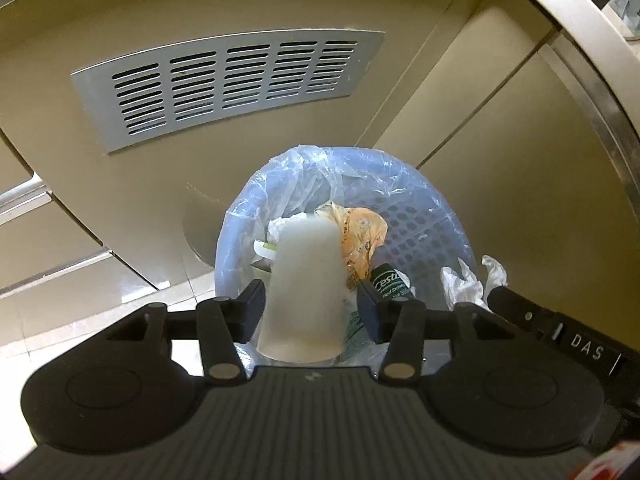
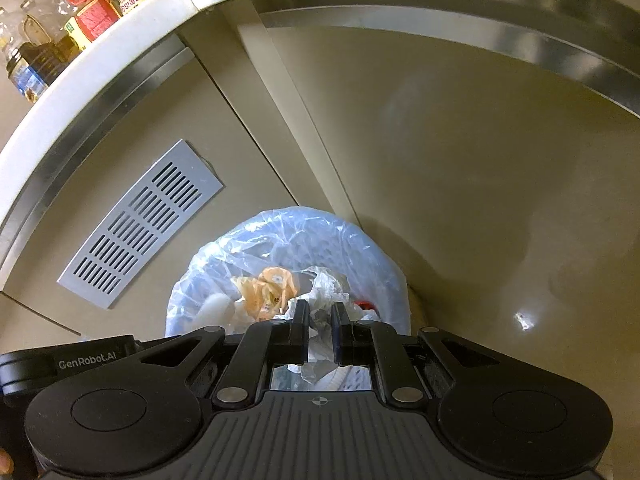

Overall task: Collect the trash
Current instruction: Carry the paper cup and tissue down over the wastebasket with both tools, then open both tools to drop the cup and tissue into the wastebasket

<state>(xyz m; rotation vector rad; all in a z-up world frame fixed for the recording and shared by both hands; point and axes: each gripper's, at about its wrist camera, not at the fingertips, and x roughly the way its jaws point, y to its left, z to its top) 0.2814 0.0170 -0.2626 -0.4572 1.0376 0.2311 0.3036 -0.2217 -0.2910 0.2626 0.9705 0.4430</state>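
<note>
both hands hang over the lined bin [image 1: 420, 216]. your left gripper [image 1: 310, 308] stands parted around the white cup [image 1: 304, 280], pads clear: let it fall inside. your right gripper [image 2: 320, 328] pinches crumpled plastic [image 2: 320, 316]; release over the opening.

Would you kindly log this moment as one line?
left gripper: open, cup between | right gripper: shut on tissue | over bin

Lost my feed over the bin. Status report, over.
Left hand-held gripper open, white plastic cup loose between its fingers. Right hand-held gripper shut on crumpled clear plastic. Both over lined trash bin. Nothing in the way.
</note>
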